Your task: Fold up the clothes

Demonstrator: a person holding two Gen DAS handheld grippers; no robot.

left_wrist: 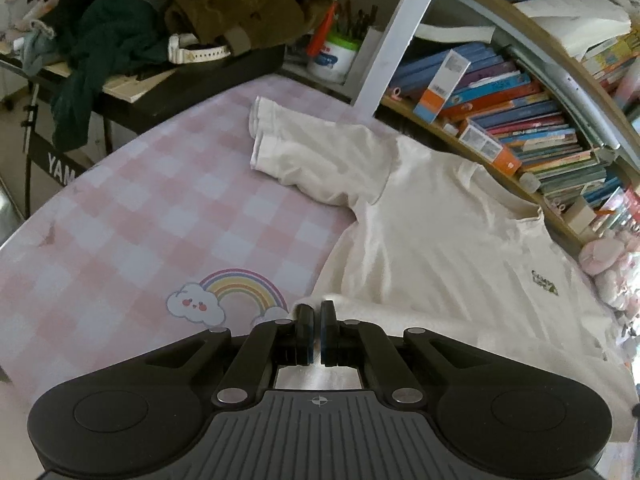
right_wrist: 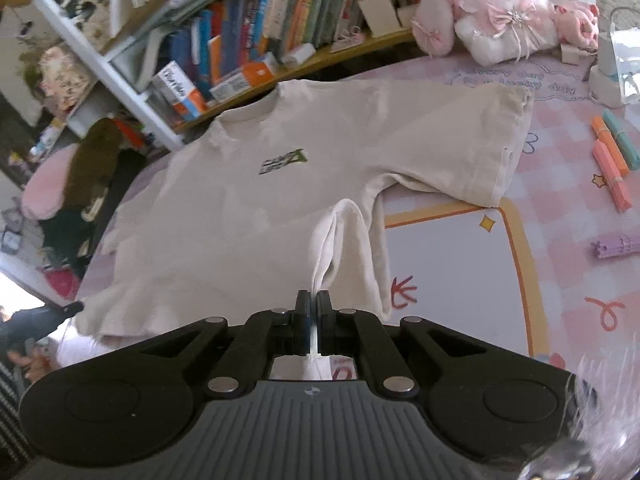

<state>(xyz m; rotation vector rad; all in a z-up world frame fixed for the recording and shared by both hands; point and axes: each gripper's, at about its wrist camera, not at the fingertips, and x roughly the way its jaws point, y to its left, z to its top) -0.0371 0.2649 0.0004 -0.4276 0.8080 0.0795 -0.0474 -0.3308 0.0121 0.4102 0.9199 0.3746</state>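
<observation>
Cream T-shirt (right_wrist: 256, 200) lies front up on the pink checked mat (left_wrist: 140, 216), sleeves spread. Right gripper (right_wrist: 313, 300) pinches a raised fold of its hem; left gripper (left_wrist: 316, 312), jaws together, grips the hem's corner.

A pink checked cloth (left_wrist: 132, 216) covers the tabletop, printed with a rainbow and cloud (left_wrist: 228, 296). Along the far edge runs a bookshelf (left_wrist: 516, 120) crowded with leaning books. A pink and white plush toy (right_wrist: 500, 12) sits near the far right corner, with orange and green markers (right_wrist: 612, 152) and a purple bundle (right_wrist: 616, 246) along the right edge. Beyond the left edge, dark clothes (left_wrist: 120, 40) are heaped on a keyboard stand.
</observation>
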